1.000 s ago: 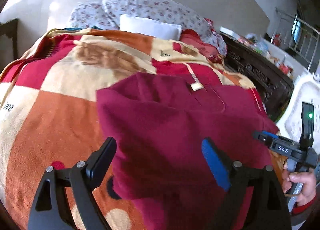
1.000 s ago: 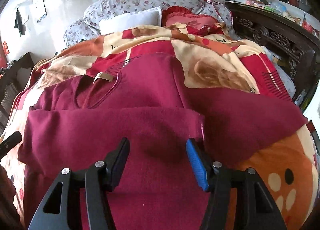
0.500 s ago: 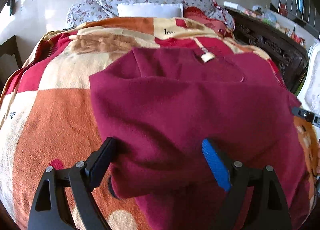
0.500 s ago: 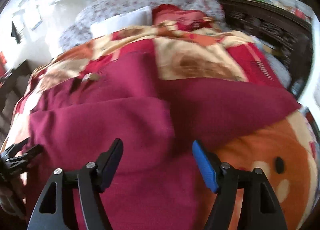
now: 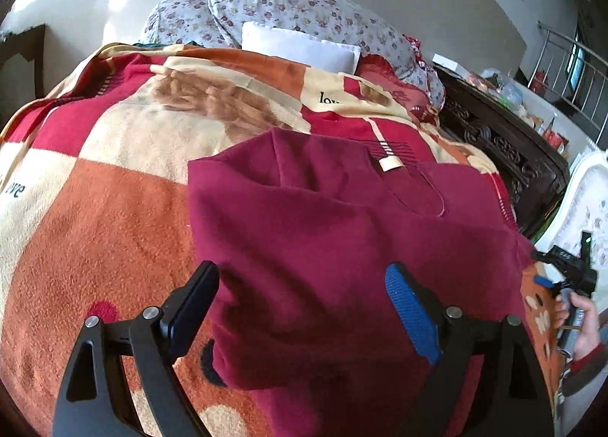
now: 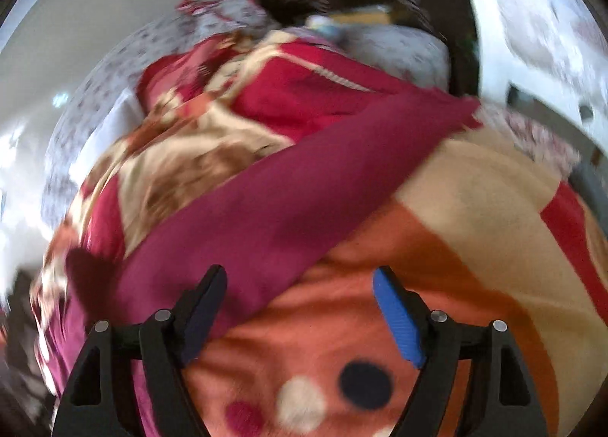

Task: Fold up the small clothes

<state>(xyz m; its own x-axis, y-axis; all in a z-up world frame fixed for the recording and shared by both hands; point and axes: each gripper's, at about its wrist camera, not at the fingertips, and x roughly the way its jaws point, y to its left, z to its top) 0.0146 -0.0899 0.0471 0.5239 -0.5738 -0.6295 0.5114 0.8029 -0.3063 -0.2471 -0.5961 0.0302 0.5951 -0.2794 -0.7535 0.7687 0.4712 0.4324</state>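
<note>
A maroon fleece top [image 5: 342, 247] lies on the patterned blanket [image 5: 95, 228], its left sleeve folded across the body and a beige neck tag [image 5: 391, 163] at the far side. My left gripper [image 5: 300, 304] is open and empty over the top's near left edge. My right gripper [image 6: 300, 307] is open and empty; in its blurred view the top's right sleeve [image 6: 285, 201] stretches out diagonally ahead of its fingers. The right gripper also shows in the left wrist view [image 5: 562, 277], at the bed's right edge in a hand.
Floral pillows [image 5: 296, 15] and a white pillow [image 5: 300, 45] lie at the head of the bed. A dark carved wooden bed frame [image 5: 505, 148] runs along the right side. A white chair [image 5: 581, 201] stands beyond it.
My right gripper has swung right, from over the folded body to the outstretched right sleeve. My left gripper's view has shifted only slightly. Both grippers stay open.
</note>
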